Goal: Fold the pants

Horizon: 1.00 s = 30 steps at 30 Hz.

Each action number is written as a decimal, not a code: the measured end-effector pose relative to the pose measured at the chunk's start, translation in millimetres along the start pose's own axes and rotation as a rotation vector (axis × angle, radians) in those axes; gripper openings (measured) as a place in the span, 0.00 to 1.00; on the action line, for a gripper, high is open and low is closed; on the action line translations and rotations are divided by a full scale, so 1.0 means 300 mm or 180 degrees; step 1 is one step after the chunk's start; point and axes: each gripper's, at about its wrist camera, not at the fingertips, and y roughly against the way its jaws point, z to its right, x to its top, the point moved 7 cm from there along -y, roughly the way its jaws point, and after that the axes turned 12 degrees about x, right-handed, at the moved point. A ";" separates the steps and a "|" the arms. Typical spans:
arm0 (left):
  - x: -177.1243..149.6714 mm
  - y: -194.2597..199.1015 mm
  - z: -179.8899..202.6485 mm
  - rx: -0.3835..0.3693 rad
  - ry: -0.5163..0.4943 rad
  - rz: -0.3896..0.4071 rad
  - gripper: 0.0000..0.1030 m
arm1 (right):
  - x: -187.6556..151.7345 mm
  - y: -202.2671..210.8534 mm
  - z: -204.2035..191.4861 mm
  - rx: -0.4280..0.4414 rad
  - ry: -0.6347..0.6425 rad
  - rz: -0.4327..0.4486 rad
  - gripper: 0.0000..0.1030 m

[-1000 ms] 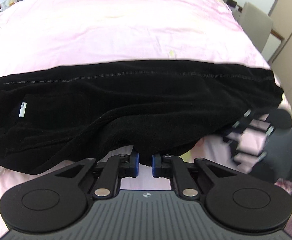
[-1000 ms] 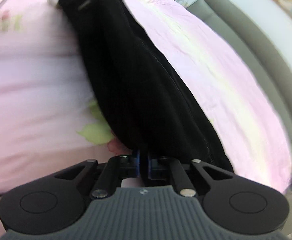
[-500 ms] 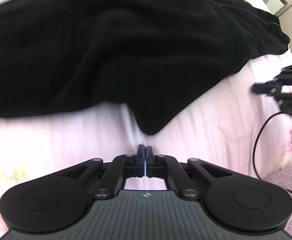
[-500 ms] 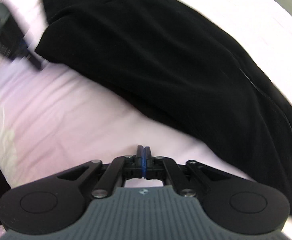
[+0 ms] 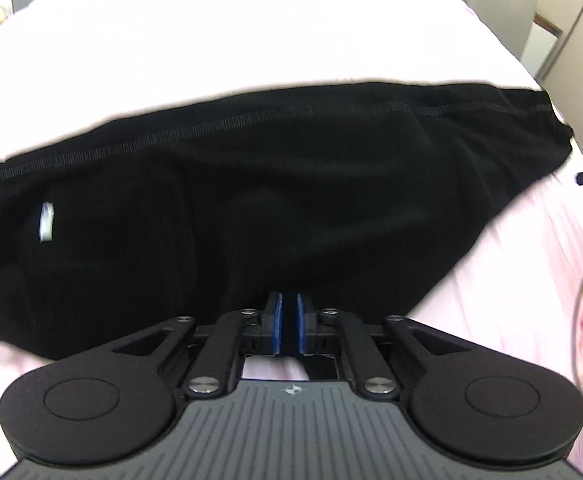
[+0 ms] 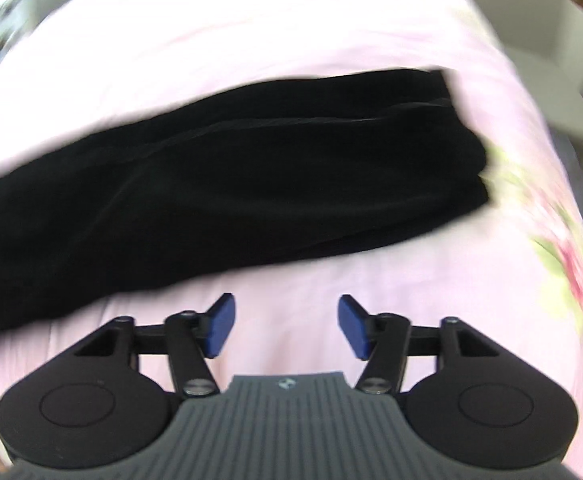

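Bare pink bedsheet [image 6: 291, 272] lies open before the spread right gripper [image 6: 287, 330]; black pants [image 5: 271, 200] press against the left gripper [image 5: 287, 324]

1. The pants [image 5: 271, 184] were seen as matt black knit cloth, with a stitched seam along the edge farthest from the left gripper [image 5: 287, 324].
2. The bedsheet [image 5: 251, 32] under the pants was seen as smooth pink cloth.
3. The right gripper [image 6: 285, 326] was seen as matt black plastic, with blue pads [image 6: 220, 325] and shiny metal pivots.
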 end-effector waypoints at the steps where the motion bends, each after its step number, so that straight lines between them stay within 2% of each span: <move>1: 0.024 -0.010 -0.004 0.0028 0.0016 0.0022 0.14 | 0.021 0.008 0.047 0.0009 -0.0209 0.0088 0.62; 8: 0.128 -0.106 -0.001 0.0175 0.0095 0.0009 0.17 | 0.167 -0.040 0.310 -0.0012 -0.1381 0.0617 0.62; 12: 0.148 -0.169 -0.007 0.0277 0.0171 -0.0077 0.17 | 0.202 -0.092 0.431 0.0078 -0.1700 0.0745 0.58; 16: 0.157 -0.208 -0.027 0.0333 0.0247 -0.0140 0.18 | 0.223 -0.173 0.504 0.0297 -0.1966 0.0837 0.56; 17: 0.156 -0.218 -0.030 0.0337 0.0265 -0.0155 0.18 | 0.226 -0.210 0.526 0.0328 -0.2022 0.0856 0.53; 18: 0.154 -0.222 -0.033 0.0340 0.0275 -0.0166 0.18 | 0.223 -0.230 0.541 0.0343 -0.2052 0.0880 0.47; 20: 0.152 -0.227 -0.042 0.0354 0.0299 -0.0166 0.19 | 0.208 -0.240 0.545 0.0339 -0.2049 0.0920 0.39; 23: 0.145 -0.217 -0.057 0.0347 0.0331 -0.0163 0.19 | 0.226 -0.202 0.490 0.0176 -0.1734 0.0959 0.27; 26: 0.125 -0.183 -0.066 0.0341 0.0352 -0.0122 0.19 | 0.276 -0.112 0.399 0.0135 -0.1425 0.1117 0.24; 30: 0.091 -0.132 -0.105 0.0304 0.0406 -0.0049 0.19 | 0.365 0.029 0.193 0.0131 -0.0949 0.1270 0.23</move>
